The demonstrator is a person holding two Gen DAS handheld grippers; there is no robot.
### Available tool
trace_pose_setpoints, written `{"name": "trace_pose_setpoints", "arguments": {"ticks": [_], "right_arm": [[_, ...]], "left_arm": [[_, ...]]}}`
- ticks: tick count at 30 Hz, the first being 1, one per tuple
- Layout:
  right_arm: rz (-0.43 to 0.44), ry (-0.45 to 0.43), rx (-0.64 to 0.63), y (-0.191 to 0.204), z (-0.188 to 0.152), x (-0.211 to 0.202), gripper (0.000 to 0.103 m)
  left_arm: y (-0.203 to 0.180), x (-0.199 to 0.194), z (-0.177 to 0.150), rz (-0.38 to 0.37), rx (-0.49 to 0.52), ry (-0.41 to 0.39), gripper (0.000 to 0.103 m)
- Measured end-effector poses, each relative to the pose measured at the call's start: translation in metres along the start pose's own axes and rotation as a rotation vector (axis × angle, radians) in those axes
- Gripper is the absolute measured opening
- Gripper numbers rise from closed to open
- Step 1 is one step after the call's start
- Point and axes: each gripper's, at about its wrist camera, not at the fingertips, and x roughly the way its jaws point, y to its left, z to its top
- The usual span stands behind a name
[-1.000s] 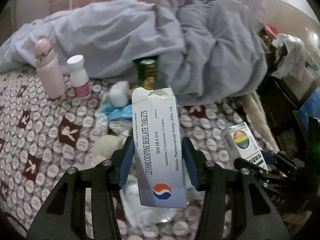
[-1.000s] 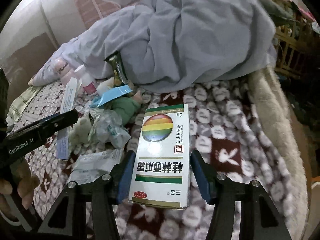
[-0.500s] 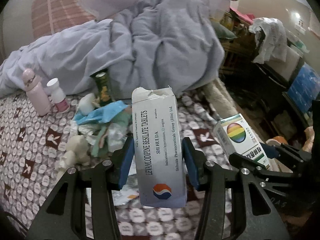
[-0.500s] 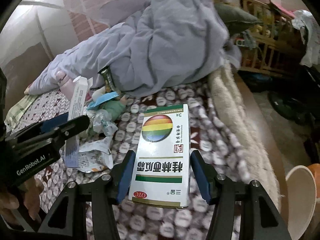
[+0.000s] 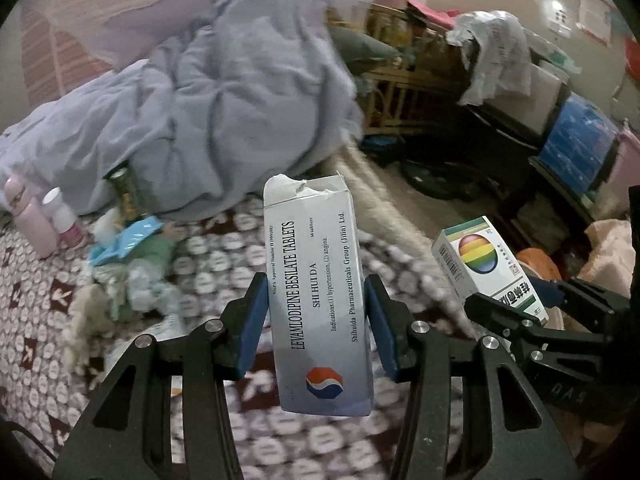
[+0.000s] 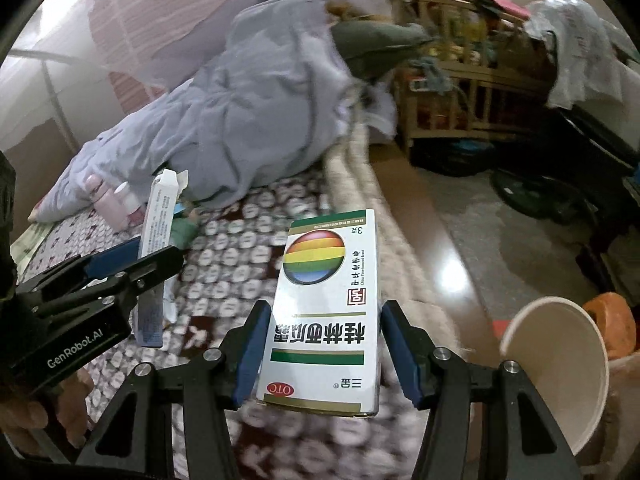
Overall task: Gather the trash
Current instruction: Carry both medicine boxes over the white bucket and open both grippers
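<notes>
My left gripper [image 5: 316, 312] is shut on a grey-white tablet box [image 5: 316, 280] with a torn top, held upright above the patterned bedspread. My right gripper [image 6: 326, 344] is shut on a white medicine box [image 6: 328, 308] with a rainbow circle and green stripes. The rainbow box [image 5: 486, 264] also shows at the right of the left wrist view, and the tablet box [image 6: 158, 232] at the left of the right wrist view. A heap of wrappers and tissue [image 5: 128, 264] lies on the bed to the left. A white paper cup [image 6: 560, 364] sits low at the right, off the bed.
A lilac duvet [image 5: 192, 108] is bunched at the back of the bed. A pink bottle [image 5: 28, 220] and a small white bottle [image 5: 64, 216] stand at far left. Beyond the bed's fleecy edge [image 6: 360, 184] is bare floor, a wooden cot [image 6: 452, 92] and dark furniture.
Both grippers, each still holding its box, have swung right and slightly up, away from the trash heap towards the bed's edge. The floor and the paper cup have come into view.
</notes>
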Motion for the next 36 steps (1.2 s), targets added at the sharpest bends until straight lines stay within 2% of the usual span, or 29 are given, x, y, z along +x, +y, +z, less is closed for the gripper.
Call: {"name": "trace_pose_setpoints", "arguments": {"ticks": [22, 28, 36], "right_arm": [[-0.195, 0.023, 0.24, -0.165, -0.054, -0.041, 0.055], [-0.238, 0.055, 0.326, -0.207, -0.072, -0.038, 0.055], [-0.268, 0.106, 0.396, -0.239, -0.092, -0.026, 0.055]], "left_arm": [[-0.163, 0.054, 0.0, -0.197, 0.195, 0.098, 0.046], [-0.201, 0.073, -0.003, -0.271, 0.218, 0.145, 0.046], [-0.237, 0.097, -0.003, -0.379, 0.201, 0.218, 0.048]]}}
